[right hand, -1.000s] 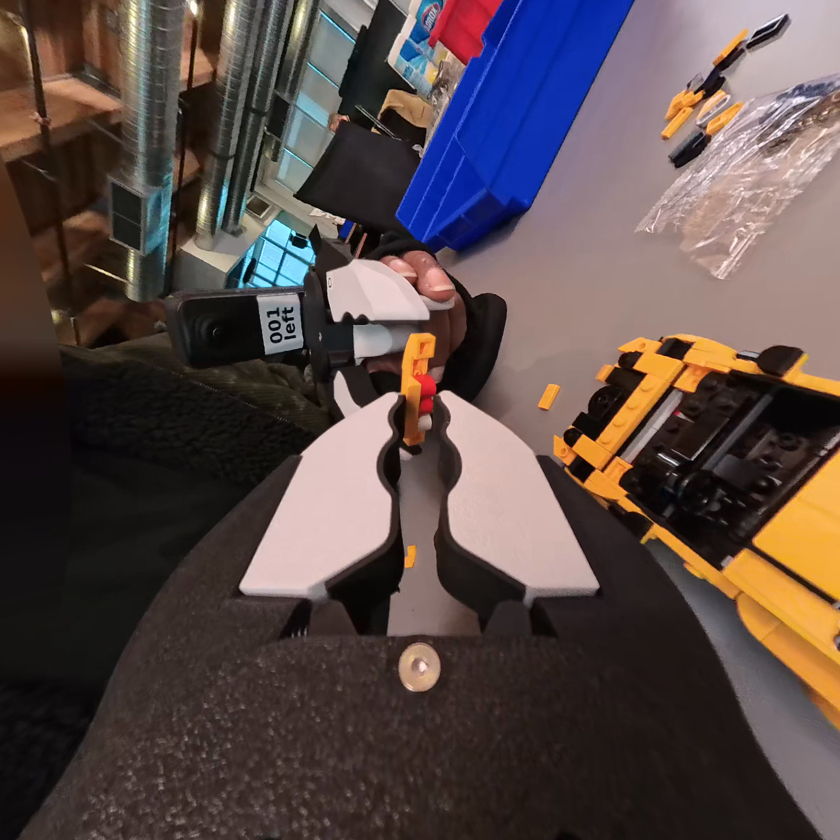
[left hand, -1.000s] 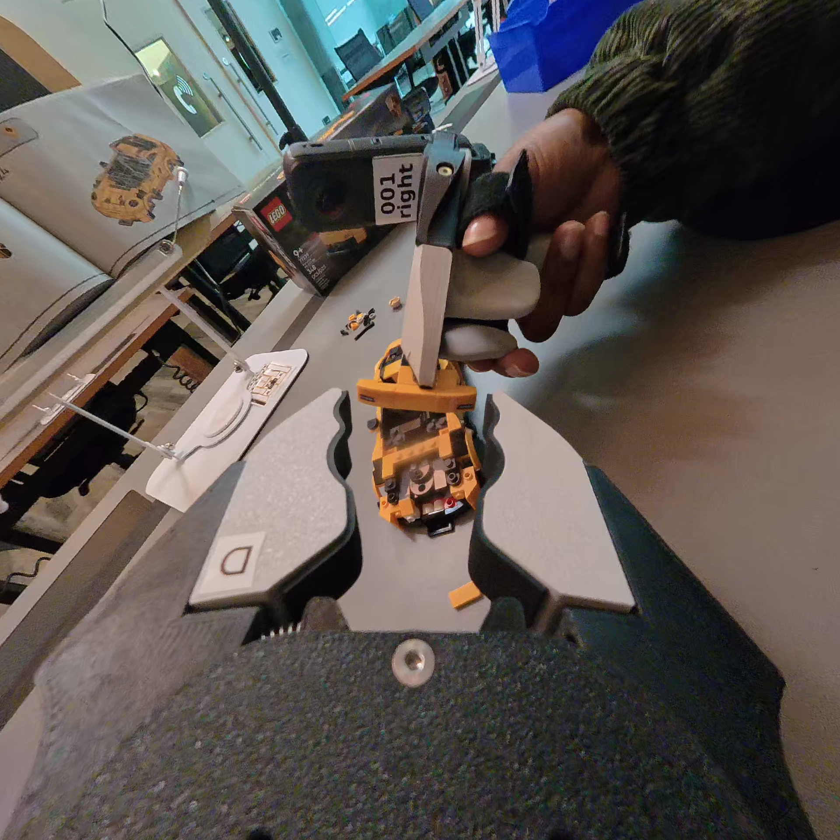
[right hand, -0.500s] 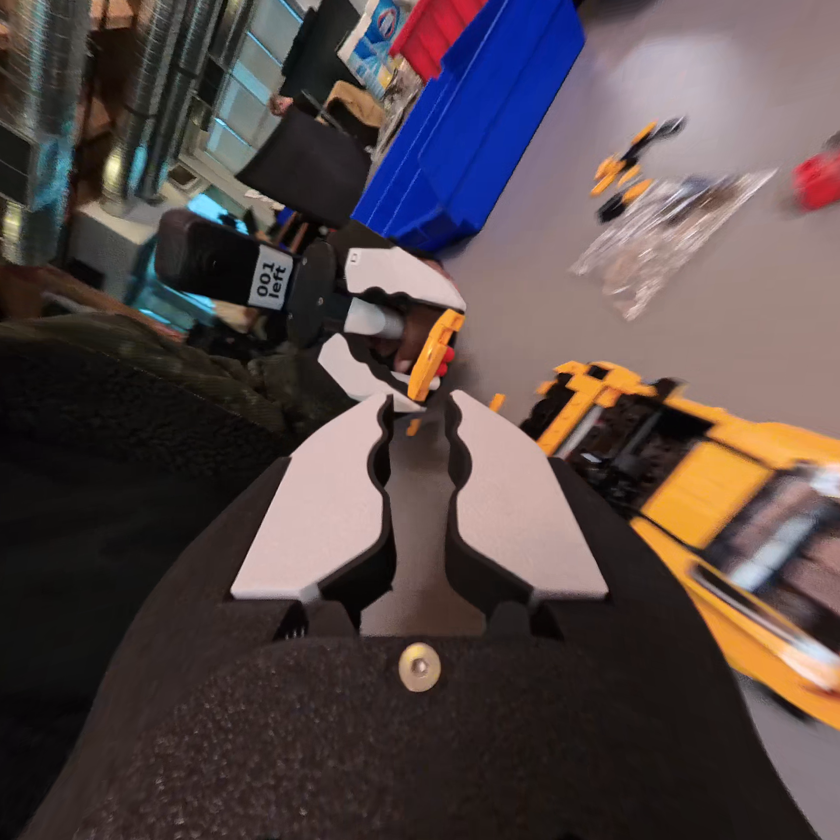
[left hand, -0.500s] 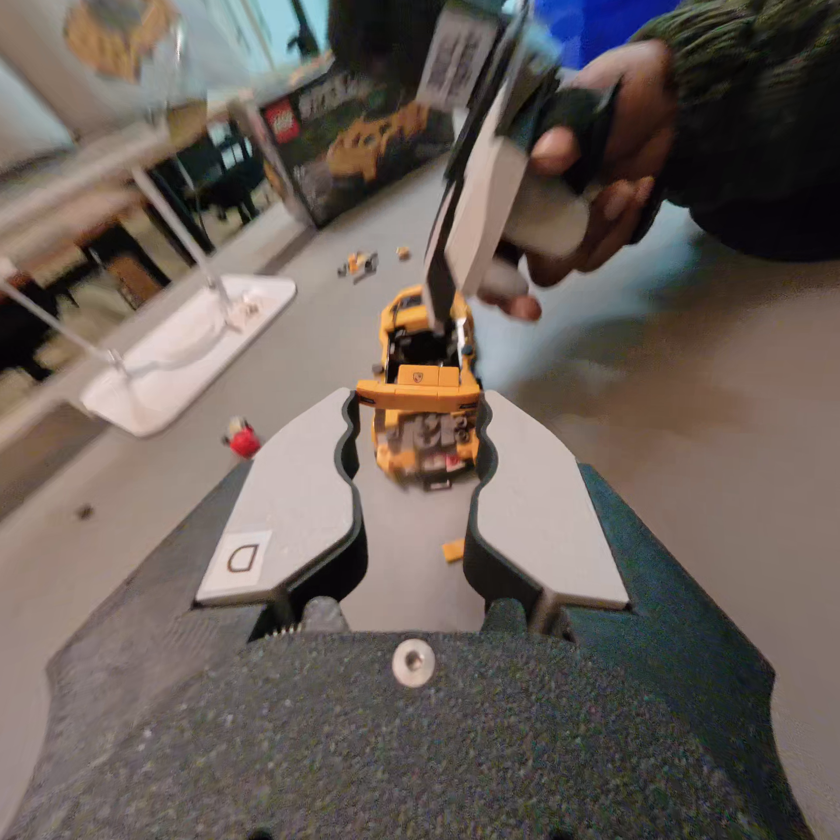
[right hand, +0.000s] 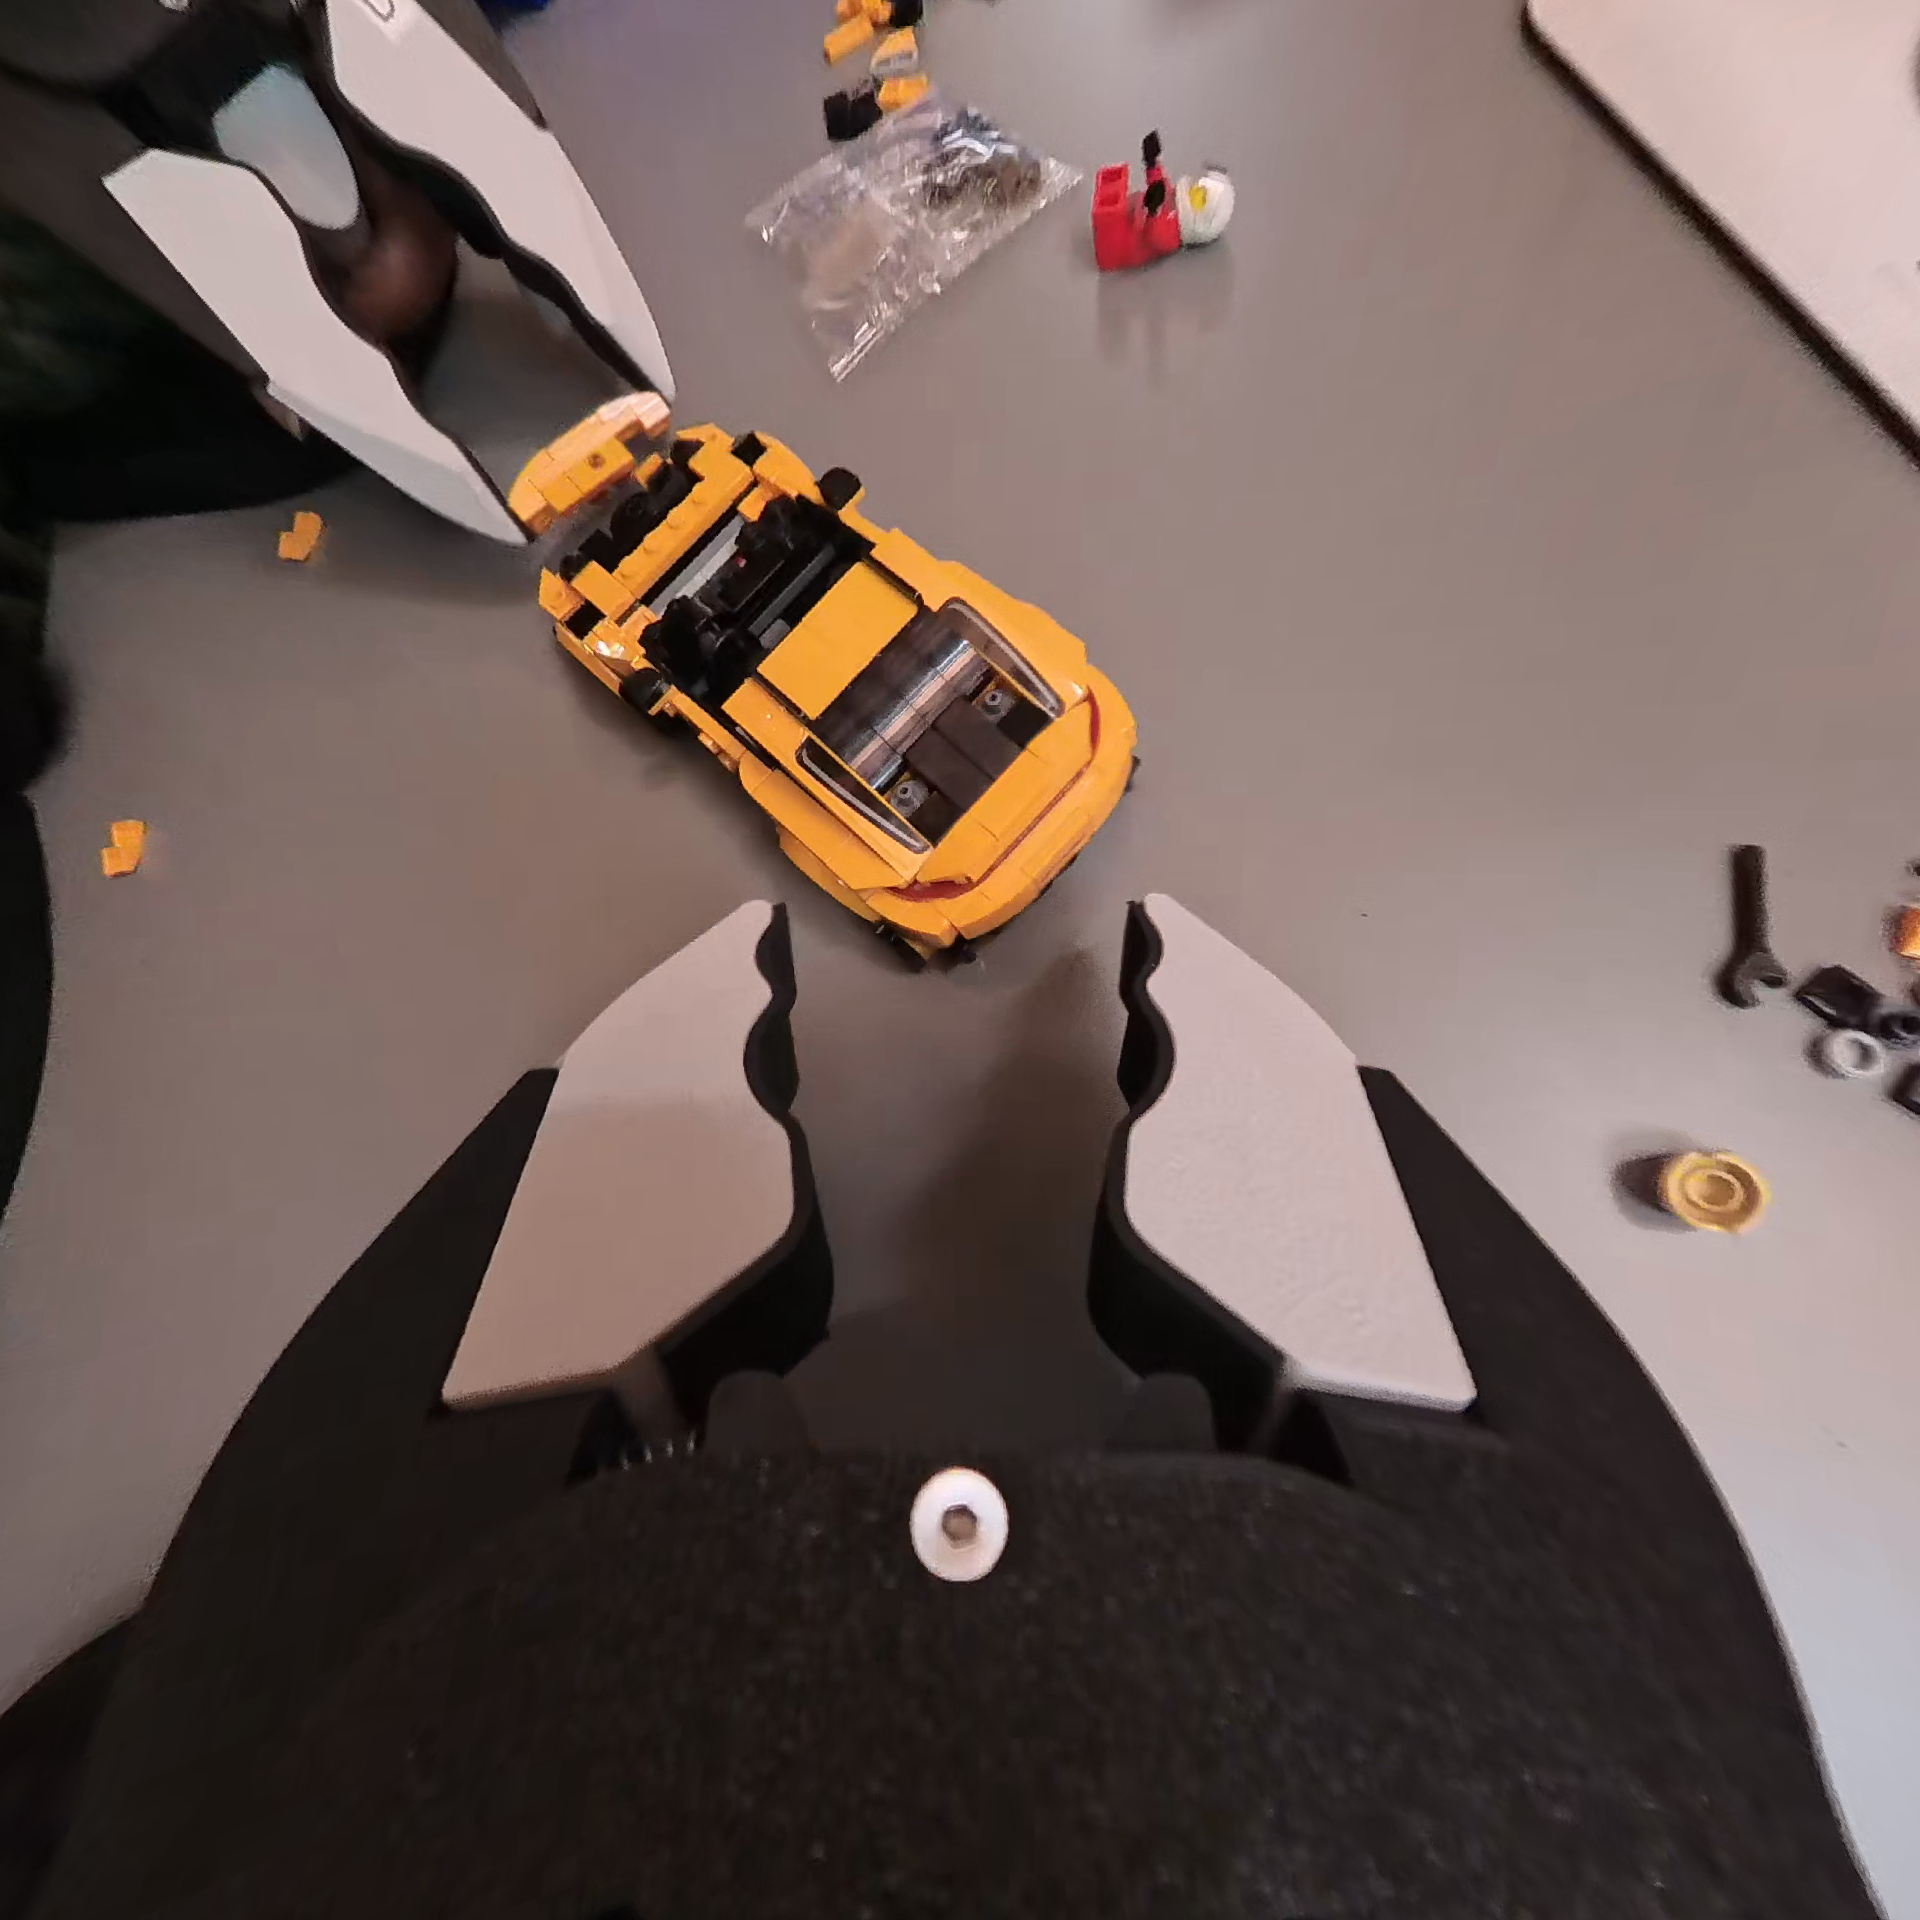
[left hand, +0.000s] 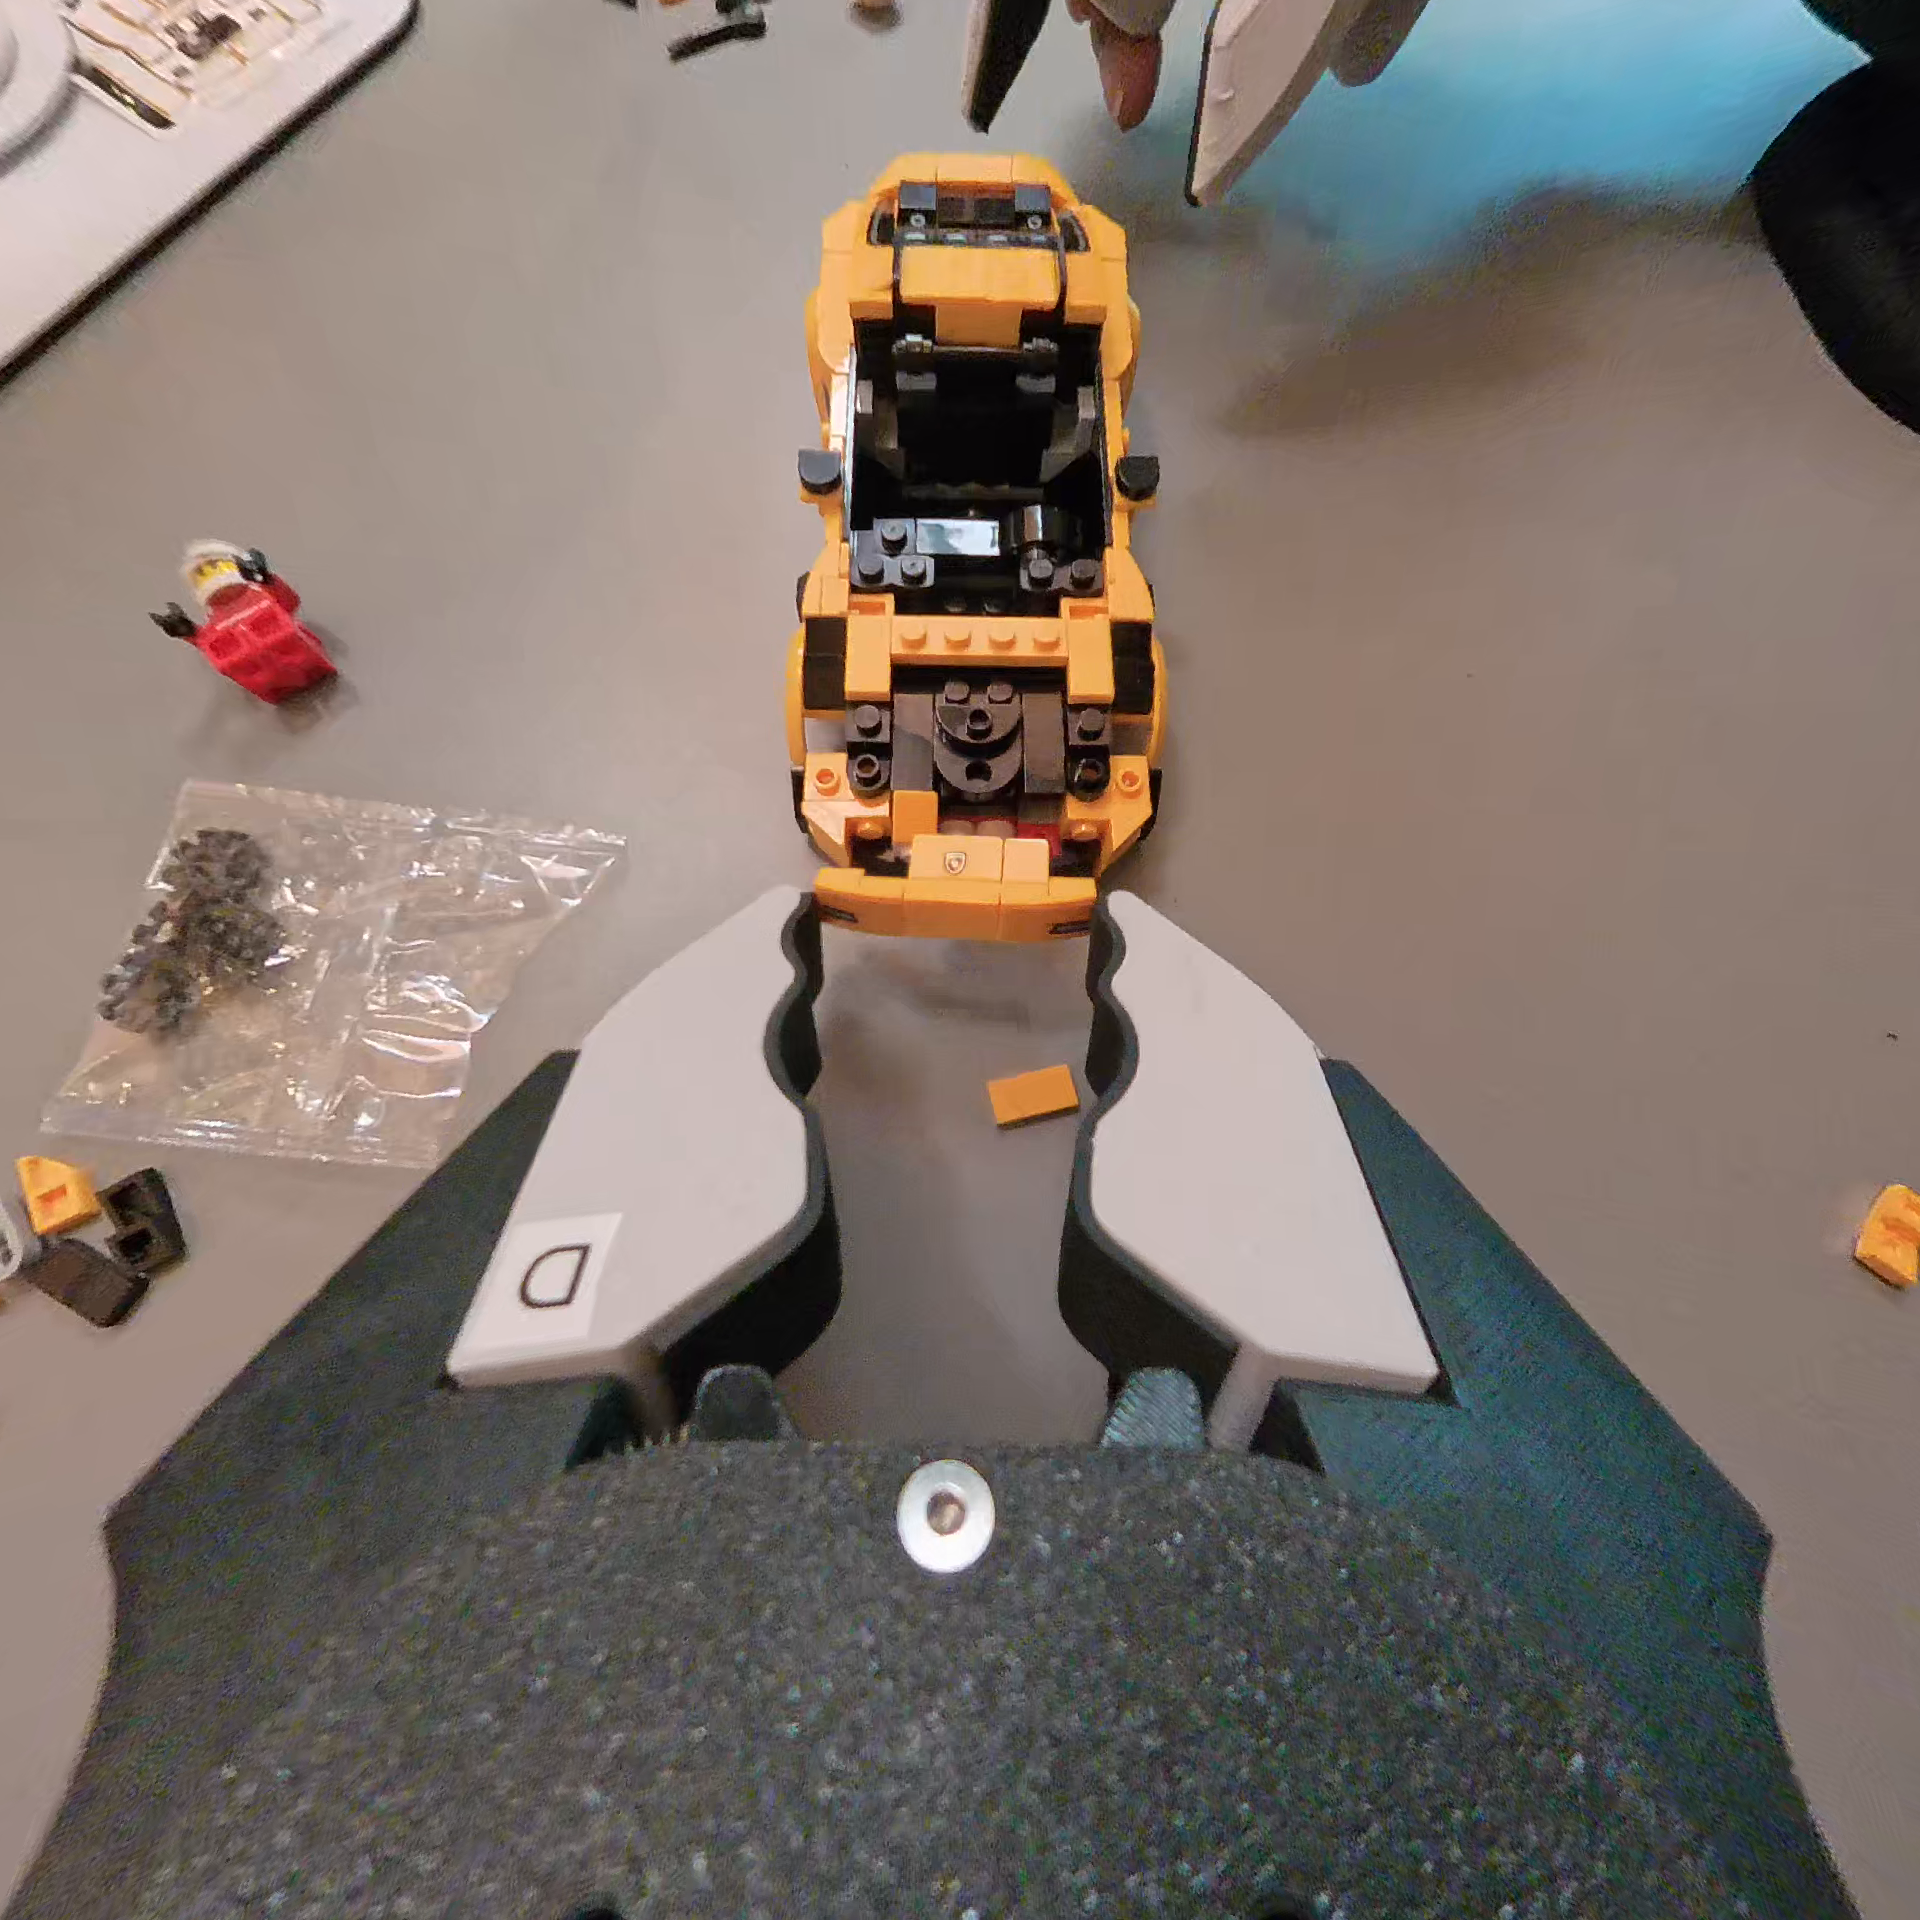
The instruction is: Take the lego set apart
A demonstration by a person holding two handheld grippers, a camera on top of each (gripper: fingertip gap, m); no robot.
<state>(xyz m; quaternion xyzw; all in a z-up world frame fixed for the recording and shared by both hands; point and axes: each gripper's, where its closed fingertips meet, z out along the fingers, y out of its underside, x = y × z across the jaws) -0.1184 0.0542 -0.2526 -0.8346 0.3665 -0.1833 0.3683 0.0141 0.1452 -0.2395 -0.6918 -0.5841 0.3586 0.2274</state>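
A yellow lego car (left hand: 977,561) stands on the grey table (left hand: 1455,831), roof off and black interior showing; it also shows in the right wrist view (right hand: 831,686). My left gripper (left hand: 951,914) is shut on an orange bumper piece (left hand: 956,904) and holds it at the car's front end. In the right wrist view this gripper (right hand: 590,468) and the piece (right hand: 613,426) are at the car's far end. My right gripper (right hand: 956,914) is wide open and empty, just above the car's rear. It shows at the top of the left wrist view (left hand: 1086,156).
A red minifigure (left hand: 244,623) and a clear bag of black parts (left hand: 291,966) lie left of the car. An orange tile (left hand: 1032,1094) lies between my left fingers. Loose bricks (left hand: 94,1236) and small black parts (right hand: 1745,925) are scattered around. A white board (left hand: 156,125) lies at the far left. The tips of one gripper are about 15 cm away from the tips of the other.
Both views swung from low and level to looking down on the table. The right gripper opened wide and moved behind the car. The left gripper still holds the bumper piece.
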